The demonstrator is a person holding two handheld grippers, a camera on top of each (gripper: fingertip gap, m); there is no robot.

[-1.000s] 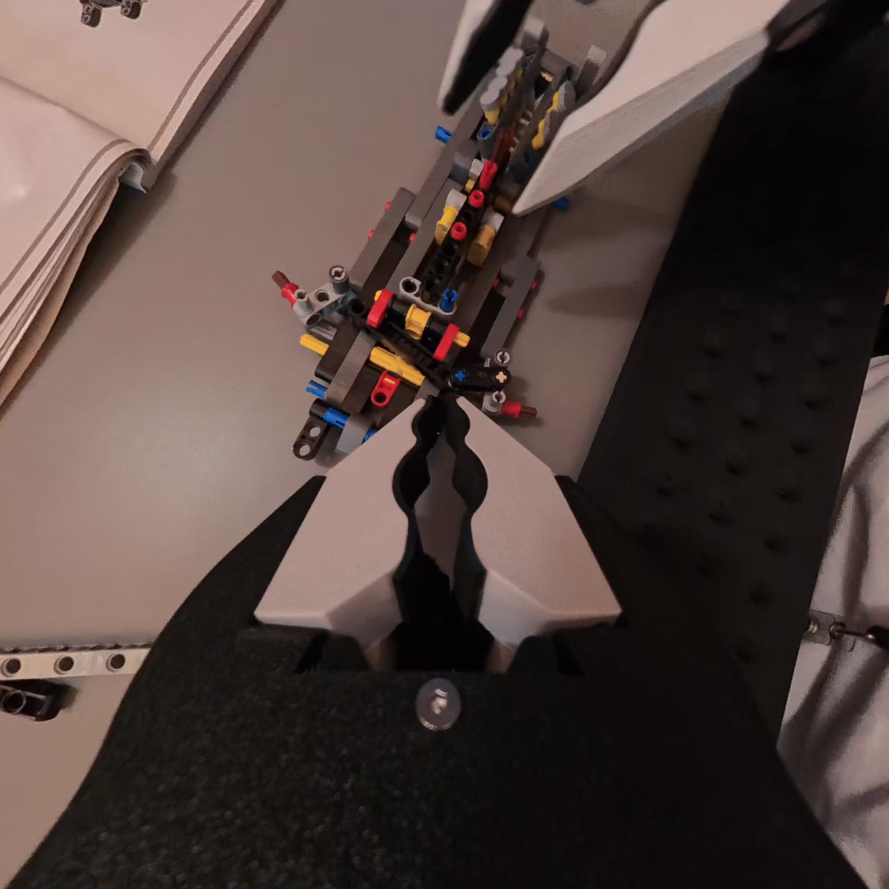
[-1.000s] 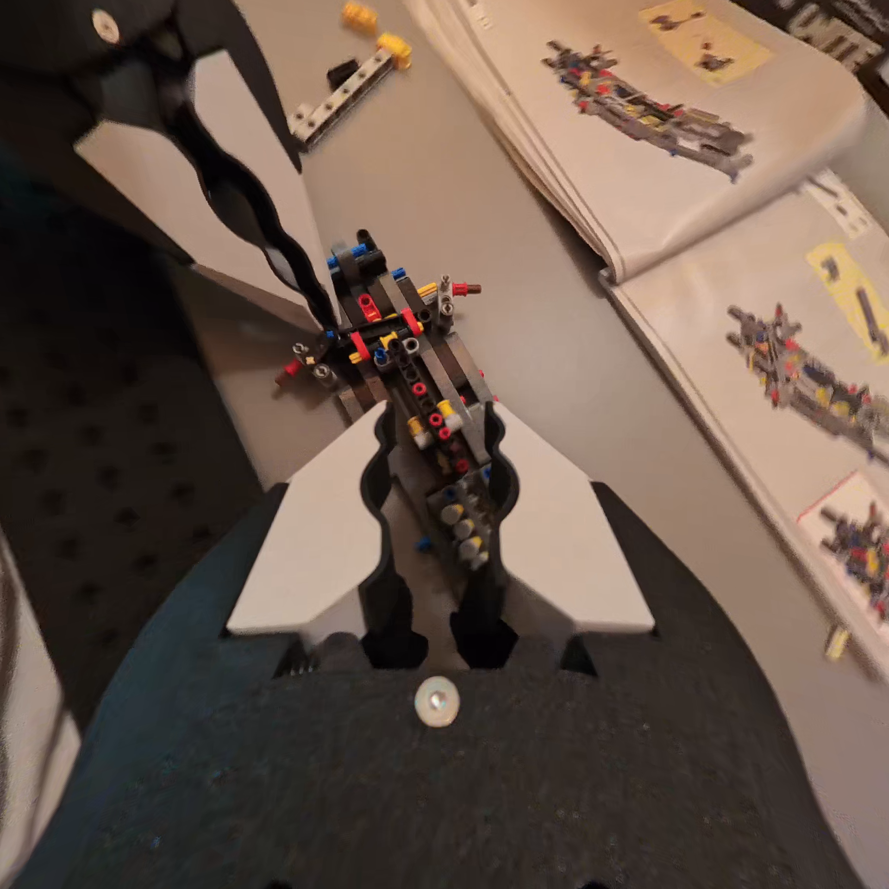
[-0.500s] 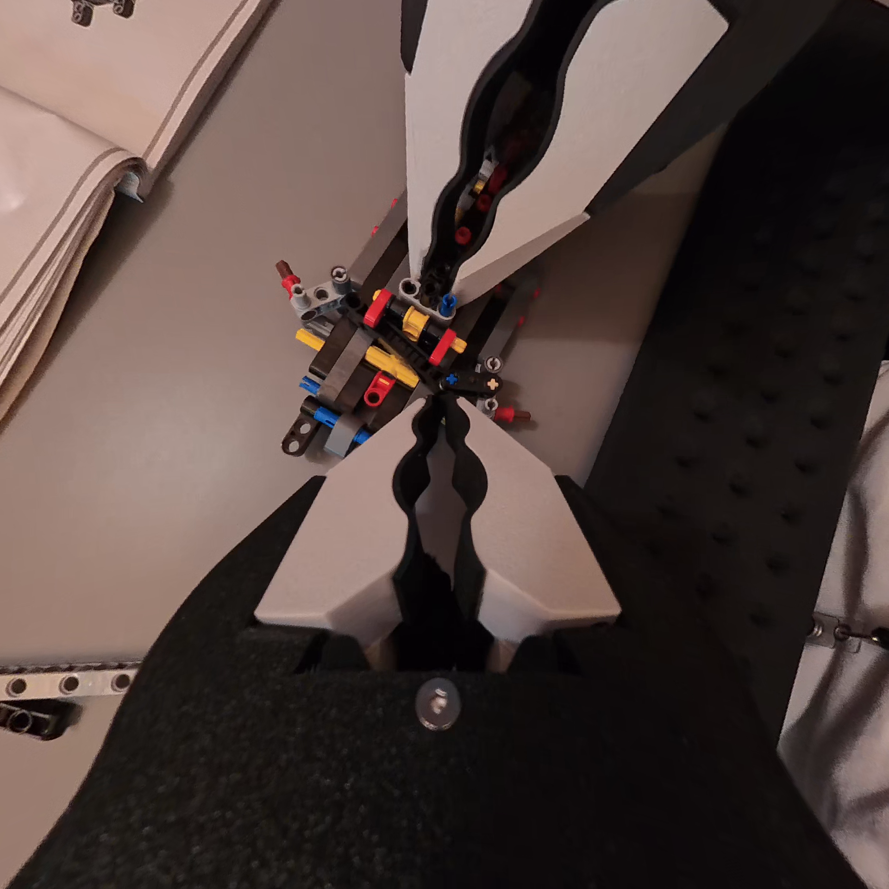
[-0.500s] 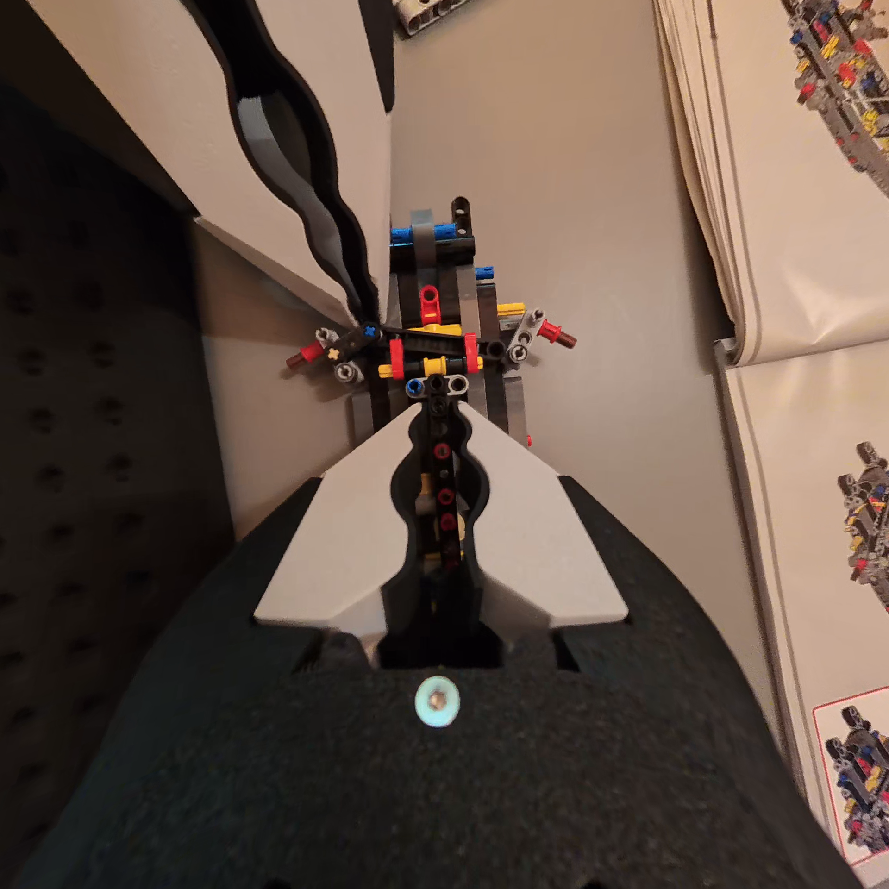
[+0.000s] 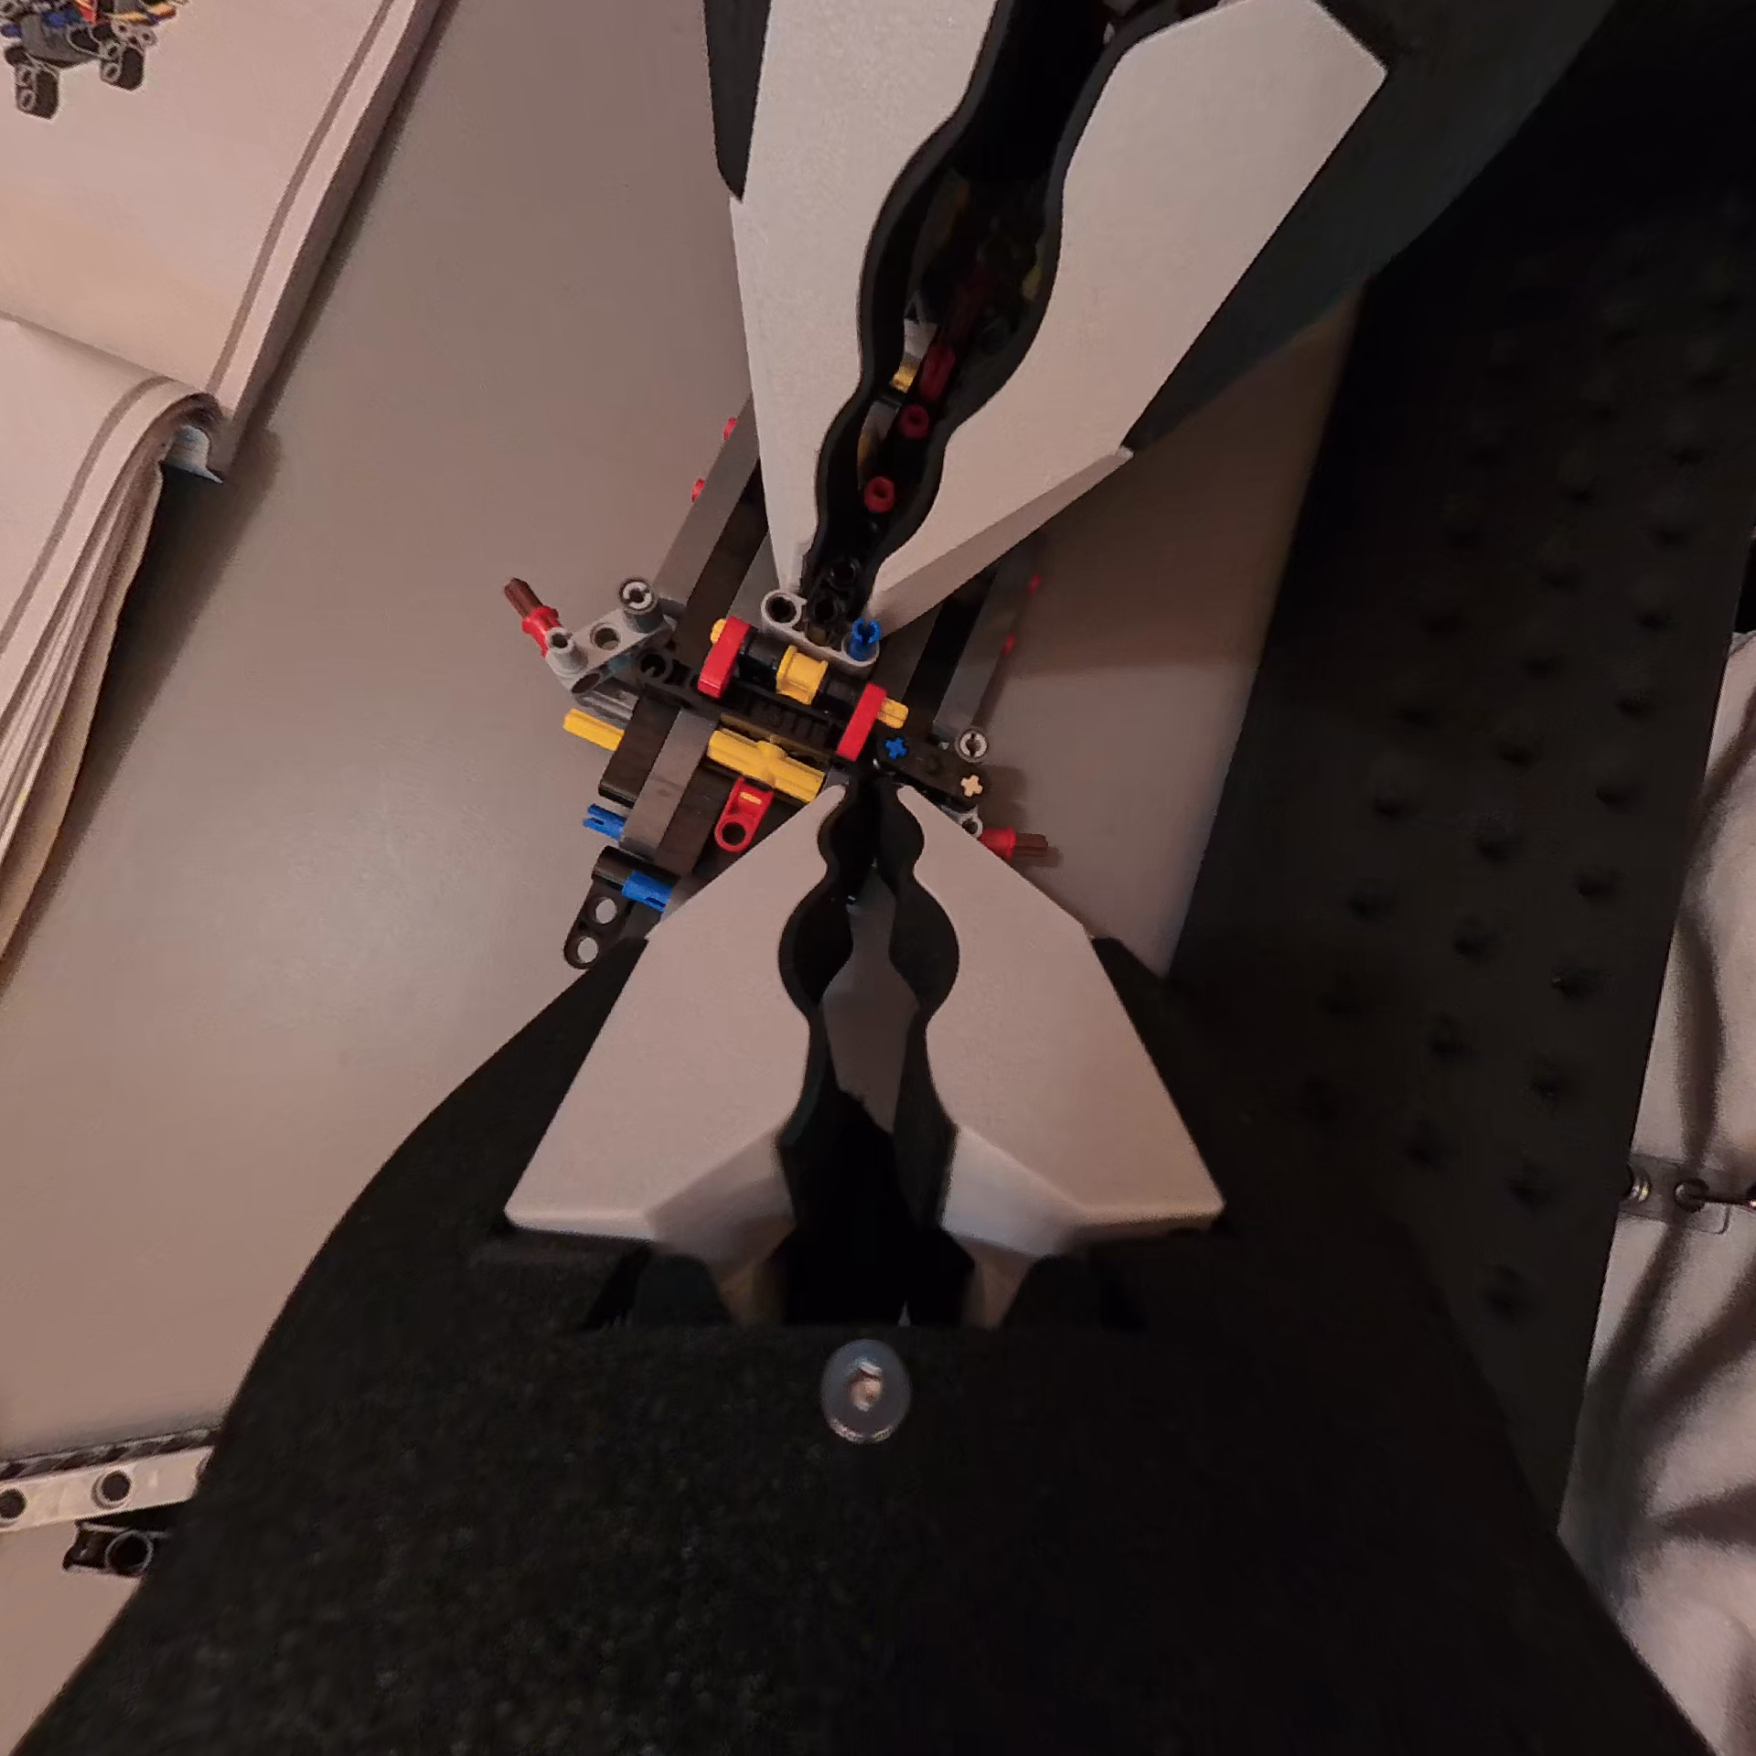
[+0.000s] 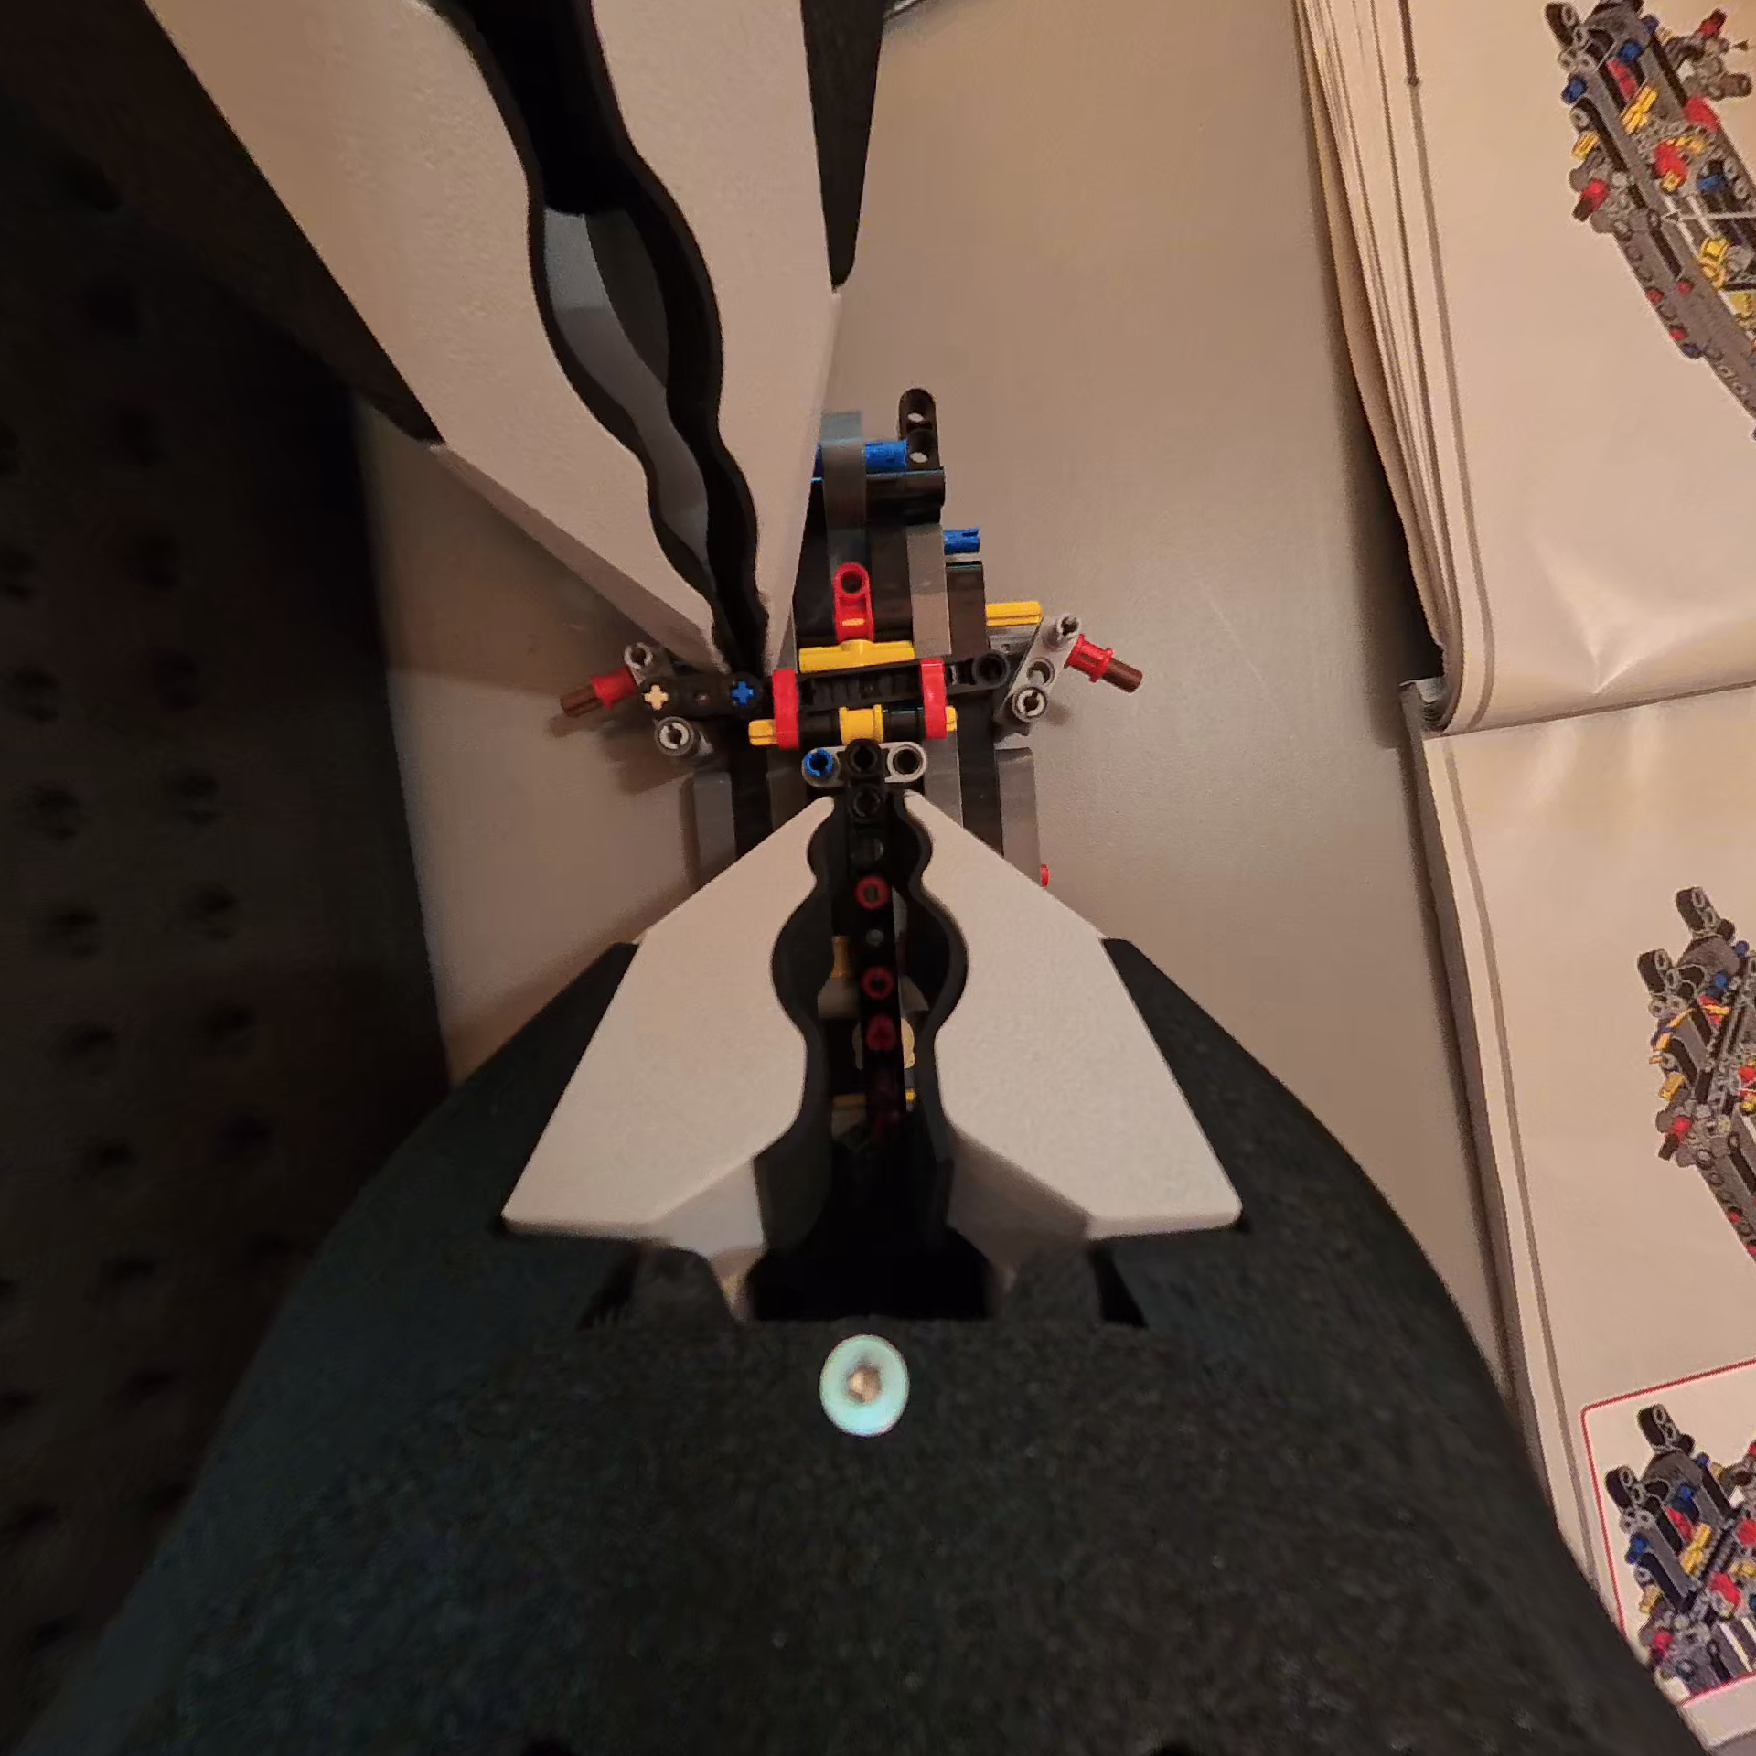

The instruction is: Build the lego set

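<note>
A partly built lego model (image 5: 760,722) of grey and black beams with red, yellow and blue pins lies on the grey table (image 5: 380,665). My left gripper (image 5: 860,793) is shut, and its tips pinch the model's black cross beam (image 5: 936,760) by the blue pin. My right gripper (image 6: 865,803) is shut on the long black centre beam (image 6: 869,912), which runs back between its fingers. The two grippers face each other across the model (image 6: 874,684). The right gripper shows at the top of the left wrist view (image 5: 836,589), and the left gripper at the upper left of the right wrist view (image 6: 746,656).
An open instruction booklet (image 6: 1568,855) lies beside the model and also shows in the left wrist view (image 5: 114,380). A black dimpled mat (image 5: 1473,760) borders the other side. A loose light grey beam (image 5: 85,1492) and a black piece (image 5: 114,1549) lie near the left gripper's body.
My right gripper has slid forward along the model from its far end and closed on the centre beam. My left gripper has stayed shut in the same place.
</note>
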